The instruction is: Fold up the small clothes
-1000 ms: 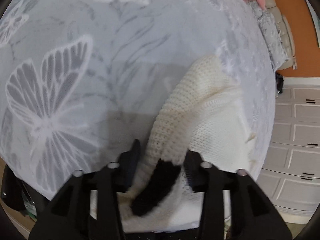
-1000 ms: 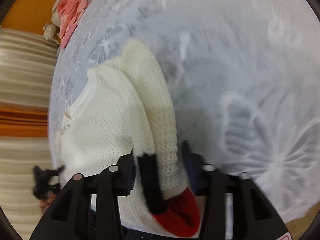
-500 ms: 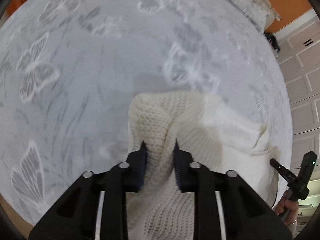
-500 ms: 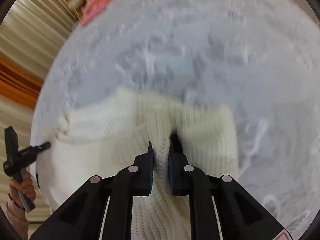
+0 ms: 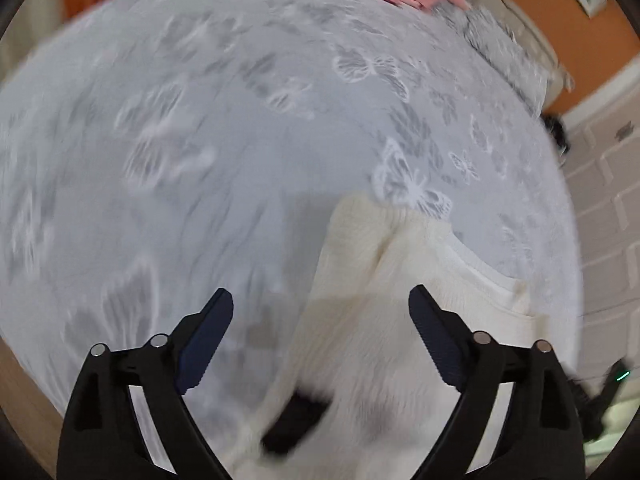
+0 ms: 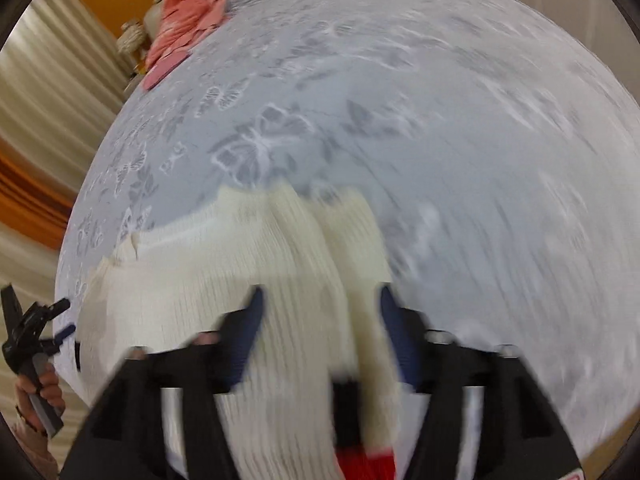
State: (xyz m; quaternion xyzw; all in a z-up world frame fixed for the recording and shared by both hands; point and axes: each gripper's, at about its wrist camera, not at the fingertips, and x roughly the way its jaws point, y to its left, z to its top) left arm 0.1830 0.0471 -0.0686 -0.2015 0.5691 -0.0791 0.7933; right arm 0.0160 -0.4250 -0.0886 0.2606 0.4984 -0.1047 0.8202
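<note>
Cream knit sweater (image 5: 384,300) lies on bed (image 5: 200,120) between and below both my jaws; left gripper (image 5: 320,336) and right gripper (image 6: 318,332) opening, gripping nothing. Soft, floppy, light; I'd pinch a folded edge.

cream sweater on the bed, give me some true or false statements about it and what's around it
1. The cream knit sweater lies on a grey bedspread printed with butterflies. True.
2. The left gripper has its jaws clamped on a sleeve. False: the jaws are opening and stand wide, with no pad pressing on the knit.
3. A pink garment lies at the far end of the bed. True.
4. The sweater is plain cream all over. False: it has black and red parts near the cameras.
5. The right gripper grips the pink garment. False: its opening jaws hang over the cream sweater.
</note>
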